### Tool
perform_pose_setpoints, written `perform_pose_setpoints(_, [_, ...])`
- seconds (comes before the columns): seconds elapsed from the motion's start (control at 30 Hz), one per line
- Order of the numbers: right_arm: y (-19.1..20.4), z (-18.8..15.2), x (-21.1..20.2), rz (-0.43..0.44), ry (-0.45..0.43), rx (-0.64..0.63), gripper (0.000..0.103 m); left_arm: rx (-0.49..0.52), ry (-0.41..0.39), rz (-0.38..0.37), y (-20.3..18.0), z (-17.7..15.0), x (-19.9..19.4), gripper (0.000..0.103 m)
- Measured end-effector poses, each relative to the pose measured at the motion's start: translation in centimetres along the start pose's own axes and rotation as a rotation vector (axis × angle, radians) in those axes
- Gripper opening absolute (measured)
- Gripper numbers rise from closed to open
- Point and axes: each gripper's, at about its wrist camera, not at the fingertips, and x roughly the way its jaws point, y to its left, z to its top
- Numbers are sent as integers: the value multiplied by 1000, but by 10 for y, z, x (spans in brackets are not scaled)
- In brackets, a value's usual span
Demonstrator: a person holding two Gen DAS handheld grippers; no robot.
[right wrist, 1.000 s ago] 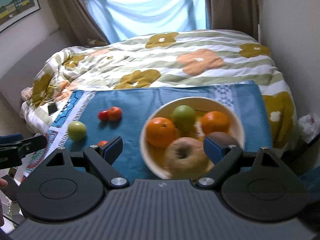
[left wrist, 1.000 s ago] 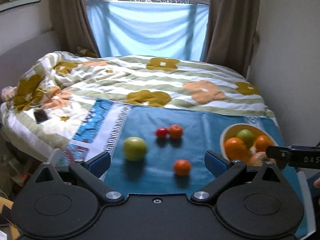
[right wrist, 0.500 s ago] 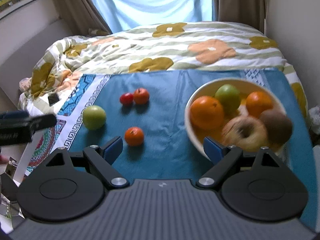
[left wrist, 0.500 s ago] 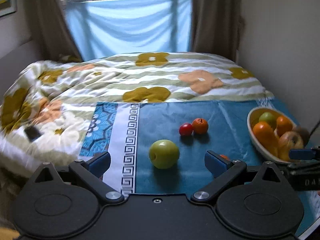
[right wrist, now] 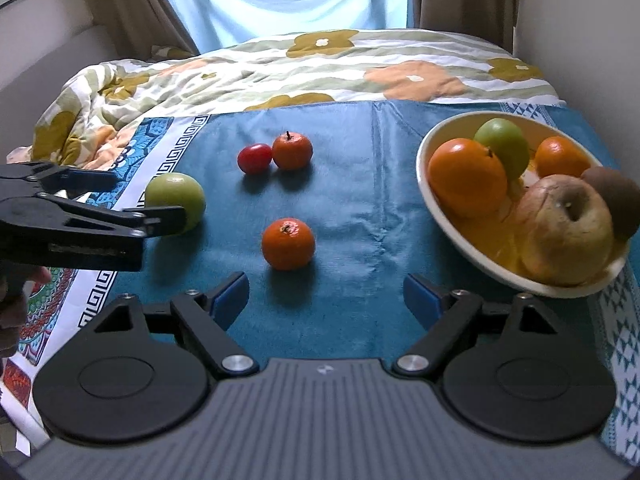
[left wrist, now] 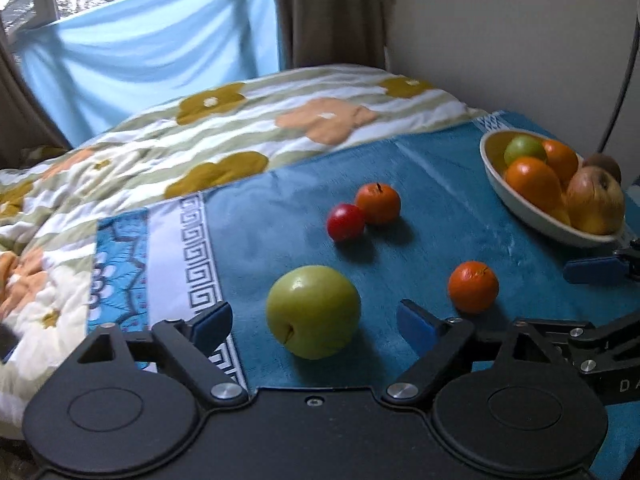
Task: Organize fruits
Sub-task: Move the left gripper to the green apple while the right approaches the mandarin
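Four loose fruits on blue cloth (right wrist: 360,200): green apple (left wrist: 313,312) low centre of left view, red fruit (left wrist: 346,222) touching mandarin (left wrist: 378,203) mid-frame, 2nd mandarin (right wrist: 288,244) centre of right view. Bowl (right wrist: 460,240) w/ more fruit at right. Left gripper (left wrist: 314,320) fingers apart, closing, apple between, pads not touching. Right gripper (right wrist: 326,300) fingers apart, closing, nothing between.

Glossy smooth green apple (left wrist: 313,311) on a matt blue cloth (left wrist: 432,184).
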Motion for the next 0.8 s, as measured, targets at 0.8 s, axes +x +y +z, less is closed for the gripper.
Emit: perform_pose_setpoints(0.8, [21, 8, 36, -15, 14, -14, 74, 37, 21, -30, 6, -10, 9, 61])
